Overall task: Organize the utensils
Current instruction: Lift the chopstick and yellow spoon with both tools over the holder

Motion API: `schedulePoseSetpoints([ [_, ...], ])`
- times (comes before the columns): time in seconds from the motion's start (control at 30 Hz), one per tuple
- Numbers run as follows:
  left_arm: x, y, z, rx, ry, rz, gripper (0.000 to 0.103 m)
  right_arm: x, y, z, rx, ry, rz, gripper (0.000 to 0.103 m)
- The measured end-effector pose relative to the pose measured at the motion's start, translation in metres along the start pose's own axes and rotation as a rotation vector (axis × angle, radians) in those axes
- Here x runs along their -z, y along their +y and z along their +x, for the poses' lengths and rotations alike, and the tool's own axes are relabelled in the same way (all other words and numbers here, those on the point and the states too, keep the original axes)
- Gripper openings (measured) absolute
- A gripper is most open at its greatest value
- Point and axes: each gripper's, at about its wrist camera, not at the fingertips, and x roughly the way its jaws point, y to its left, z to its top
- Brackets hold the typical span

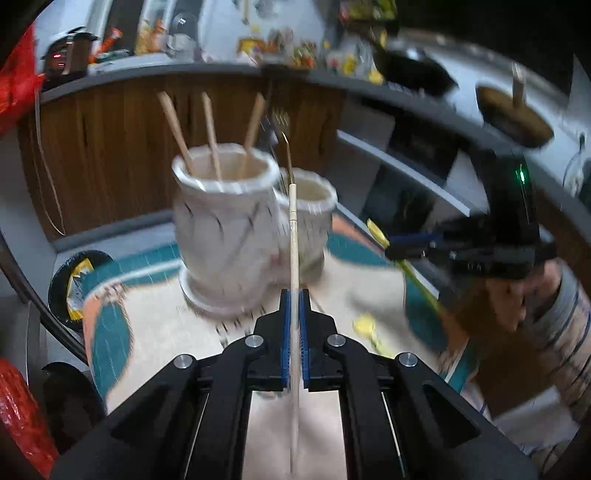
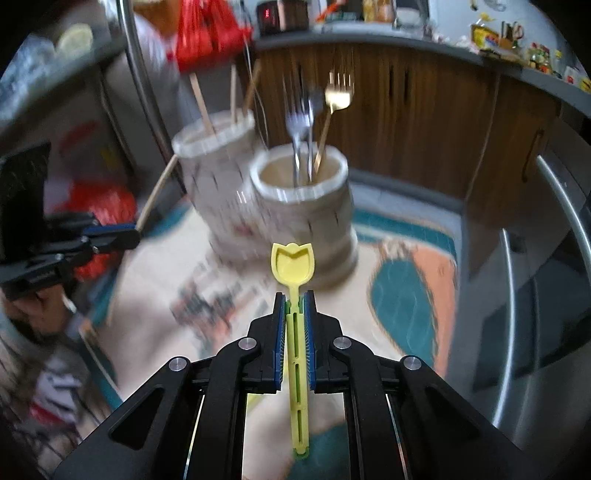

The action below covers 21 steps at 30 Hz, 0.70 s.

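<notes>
My left gripper [image 1: 294,295] is shut on a wooden chopstick [image 1: 293,236] that points up toward two joined white ceramic holders. The taller holder [image 1: 225,221] has three chopsticks [image 1: 210,136] standing in it. The shorter holder [image 2: 301,206] has silver forks [image 2: 301,122] and a gold fork [image 2: 334,99] in it. My right gripper [image 2: 294,293] is shut on a yellow plastic spoon [image 2: 293,264], held just in front of the shorter holder. The right gripper [image 1: 388,247] also shows in the left wrist view, and the left gripper [image 2: 135,234] in the right wrist view.
The holders stand on a table with a beige, teal and orange cloth [image 2: 402,295]. A small yellow utensil [image 1: 365,325] lies on the cloth. A wooden cabinet front [image 2: 424,122] and a cluttered counter [image 1: 184,66] lie behind. A red bag [image 2: 210,33] hangs at the left.
</notes>
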Motion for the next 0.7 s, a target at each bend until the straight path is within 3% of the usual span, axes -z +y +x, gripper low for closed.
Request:
schedulePoseSetpoints([
  [0.27, -0.043, 0.011, -0.043, 0.015, -0.208, -0.052, 0.004, -0.03, 0.001, -0.015, -0.066, -0.205, 0.062, 0.01],
  [0.53, -0.087, 0.035, -0.041, -0.014, -0.399, -0.149, 0.004, -0.063, 0.0, -0.017, -0.05, -0.376, 0.07, 0.01],
  [0.7, -0.107, 0.042, -0.031, -0.046, -0.51, -0.147, 0.004, -0.086, -0.014, -0.006, -0.066, -0.454, 0.135, 0.01],
])
